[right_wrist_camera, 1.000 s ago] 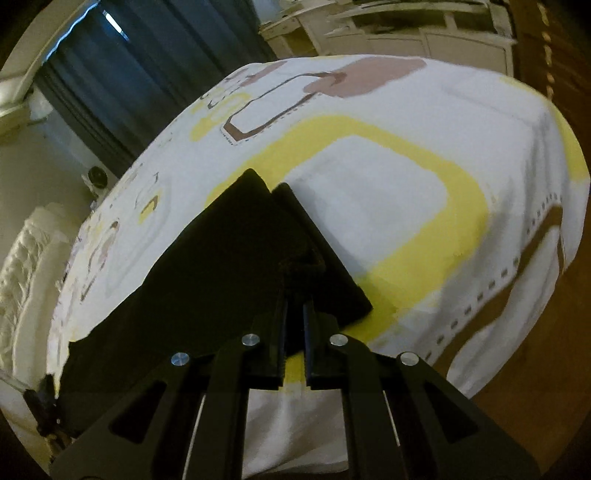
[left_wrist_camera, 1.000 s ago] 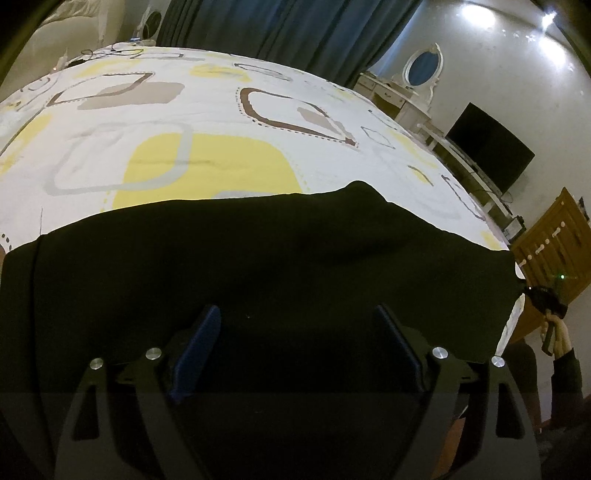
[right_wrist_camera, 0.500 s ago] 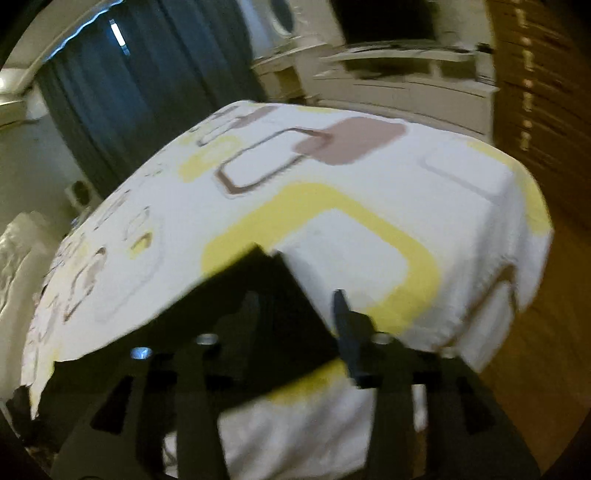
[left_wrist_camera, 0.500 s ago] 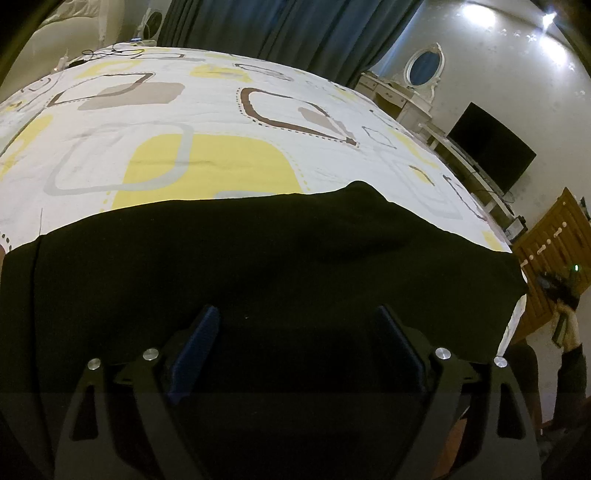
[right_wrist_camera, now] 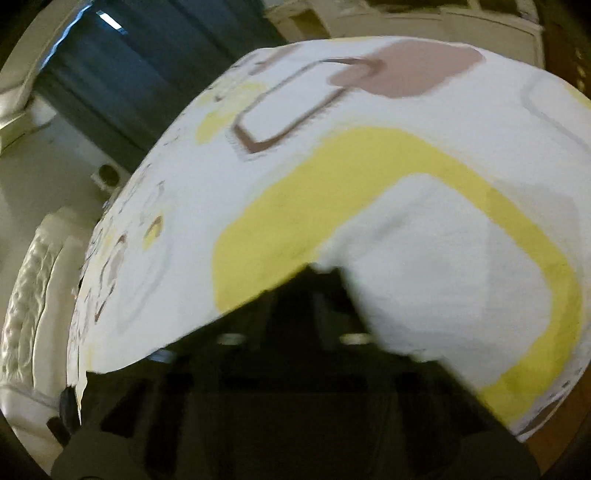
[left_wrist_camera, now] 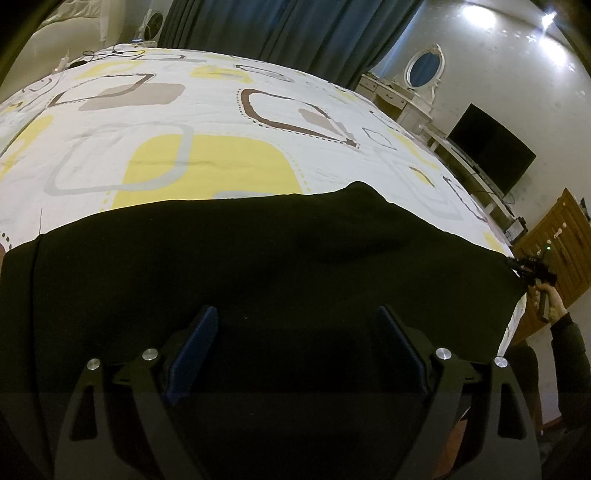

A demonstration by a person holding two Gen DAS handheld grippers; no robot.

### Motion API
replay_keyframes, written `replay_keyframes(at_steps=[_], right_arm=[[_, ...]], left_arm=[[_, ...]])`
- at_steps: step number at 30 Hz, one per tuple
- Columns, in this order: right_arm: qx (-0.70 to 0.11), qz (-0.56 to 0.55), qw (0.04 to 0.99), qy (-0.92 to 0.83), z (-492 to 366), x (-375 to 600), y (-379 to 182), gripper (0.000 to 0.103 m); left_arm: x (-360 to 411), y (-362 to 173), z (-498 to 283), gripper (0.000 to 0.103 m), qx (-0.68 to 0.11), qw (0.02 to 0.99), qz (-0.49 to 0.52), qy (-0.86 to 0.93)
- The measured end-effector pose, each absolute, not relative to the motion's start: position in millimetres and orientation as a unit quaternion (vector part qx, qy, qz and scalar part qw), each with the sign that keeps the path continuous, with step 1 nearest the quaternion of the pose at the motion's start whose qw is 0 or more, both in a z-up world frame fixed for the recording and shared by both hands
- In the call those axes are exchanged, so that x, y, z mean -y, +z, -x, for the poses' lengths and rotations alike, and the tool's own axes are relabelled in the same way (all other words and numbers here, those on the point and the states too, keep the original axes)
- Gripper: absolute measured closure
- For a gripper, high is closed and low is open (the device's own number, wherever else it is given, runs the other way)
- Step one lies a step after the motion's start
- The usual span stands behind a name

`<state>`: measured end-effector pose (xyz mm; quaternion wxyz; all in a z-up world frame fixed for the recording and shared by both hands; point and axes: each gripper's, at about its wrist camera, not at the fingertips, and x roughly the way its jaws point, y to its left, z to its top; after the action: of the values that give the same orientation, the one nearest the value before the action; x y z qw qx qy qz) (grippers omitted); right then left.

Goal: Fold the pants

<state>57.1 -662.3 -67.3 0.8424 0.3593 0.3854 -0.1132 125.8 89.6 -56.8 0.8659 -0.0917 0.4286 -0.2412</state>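
Left wrist view: open left claw (left_wrist_camera: 295, 328) hovers over flat black fabric pants (left_wrist_camera: 258, 266) on the patterned bed (left_wrist_camera: 207, 110), ready to pinch; right claw (left_wrist_camera: 532, 271) blurred, state untellable.

The left wrist view sits low over the black pants (left_wrist_camera: 258, 280), close above the cloth, facing across the patterned bed (left_wrist_camera: 207, 110) toward the dark curtains (left_wrist_camera: 288, 33) and a television (left_wrist_camera: 491, 155). The right wrist view – blurred – looks from the bed's corner along the same bedspread (right_wrist_camera: 424, 236) toward those curtains (right_wrist_camera: 147, 77). Both share pants, bed and curtains.
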Motion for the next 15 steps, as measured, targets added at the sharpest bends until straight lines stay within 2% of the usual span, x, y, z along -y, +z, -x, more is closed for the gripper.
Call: replay_keyframes(at_steps=[1,3,9,15], right_arm=[[-0.389,-0.345,0.842,-0.145,-51,665,-65,0.074],[-0.38,-0.324,0.846,-0.184,-32,669,-56,0.035],[-0.352,-0.355,0.851,-0.161,19,663,-44,0.035],[-0.329,-0.418,0.835,-0.142,68,641,-58,0.035]], left_arm=[[-89,-57,-126,0.017,-0.429,0.866,0.091,-0.241],[-89,-56,-127,0.016,-0.429,0.866,0.09,-0.242],[-90,-56,-127,0.016,-0.428,0.866,0.092,-0.241],[-87,-56,-126,0.016,-0.427,0.867,0.089,-0.24]])
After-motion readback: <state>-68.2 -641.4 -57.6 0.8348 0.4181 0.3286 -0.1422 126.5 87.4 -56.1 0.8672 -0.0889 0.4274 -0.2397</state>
